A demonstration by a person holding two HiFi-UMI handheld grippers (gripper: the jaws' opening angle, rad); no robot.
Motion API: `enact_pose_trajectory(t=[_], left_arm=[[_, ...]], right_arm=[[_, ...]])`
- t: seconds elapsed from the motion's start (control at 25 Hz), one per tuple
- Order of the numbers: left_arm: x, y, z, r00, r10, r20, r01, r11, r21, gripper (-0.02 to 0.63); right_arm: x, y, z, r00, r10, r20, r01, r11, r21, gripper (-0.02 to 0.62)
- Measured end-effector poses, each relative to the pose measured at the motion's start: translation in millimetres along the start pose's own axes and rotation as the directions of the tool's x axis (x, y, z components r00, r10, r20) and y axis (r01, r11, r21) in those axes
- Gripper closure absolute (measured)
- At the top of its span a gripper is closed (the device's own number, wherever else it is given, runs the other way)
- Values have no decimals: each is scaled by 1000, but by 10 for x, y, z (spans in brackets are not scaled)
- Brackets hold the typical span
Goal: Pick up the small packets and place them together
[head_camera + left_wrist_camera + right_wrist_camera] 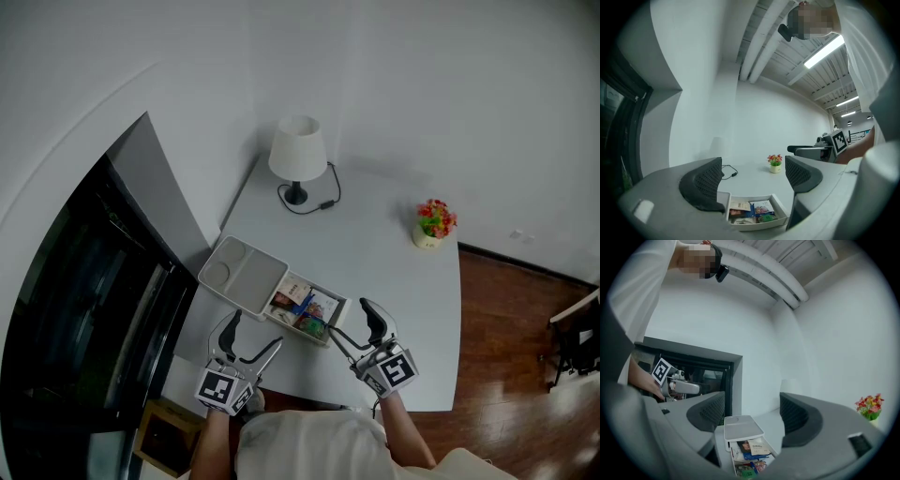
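My left gripper (255,333) and right gripper (351,317) both had their jaws spread with nothing between them, near the white box (242,272). The small packets (302,309) lay heaped in its open drawer (338,317), overlapping so that I could not count them. One jaw of my left gripper hid part of the box.
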State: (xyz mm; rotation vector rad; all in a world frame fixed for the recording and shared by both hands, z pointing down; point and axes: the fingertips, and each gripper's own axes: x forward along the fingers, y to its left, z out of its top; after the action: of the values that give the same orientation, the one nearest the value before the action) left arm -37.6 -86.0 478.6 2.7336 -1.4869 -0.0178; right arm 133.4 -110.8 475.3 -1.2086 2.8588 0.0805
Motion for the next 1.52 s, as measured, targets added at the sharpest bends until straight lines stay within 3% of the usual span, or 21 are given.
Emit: enact_pose_trajectory(t=[0.44,0.64,0.76,1.24,1.32,1.52], left_arm=[[28,80,-106,999,17,-34,-16,1000,10,181],[16,107,-167,998,14,-58,-13,1000,28,189],[-11,136,-221,998,22,-67,-20,1000,21,195],[-147,252,-306,994,44,-100,-43,999,5,201],[-177,278,-312,993,52,-108,-53,999,-7,201],[-266,358,-384,989,81,-121,-84,996,-18,206]], right_arm=[[-6,-34,-193,997,25,-74,-23,999,24,235],[19,-114,-530,980,-19,-199,20,1000,6,236],[93,-103,-816,958,-1,-288,1,1000,2,236],[1074,30,-2049,809,151,-569,-196,980,-19,241],[1219,29,-2200,780,171,-603,-219,976,-7,297],[1496,40,-2487,705,193,-682,-265,964,0,304]])
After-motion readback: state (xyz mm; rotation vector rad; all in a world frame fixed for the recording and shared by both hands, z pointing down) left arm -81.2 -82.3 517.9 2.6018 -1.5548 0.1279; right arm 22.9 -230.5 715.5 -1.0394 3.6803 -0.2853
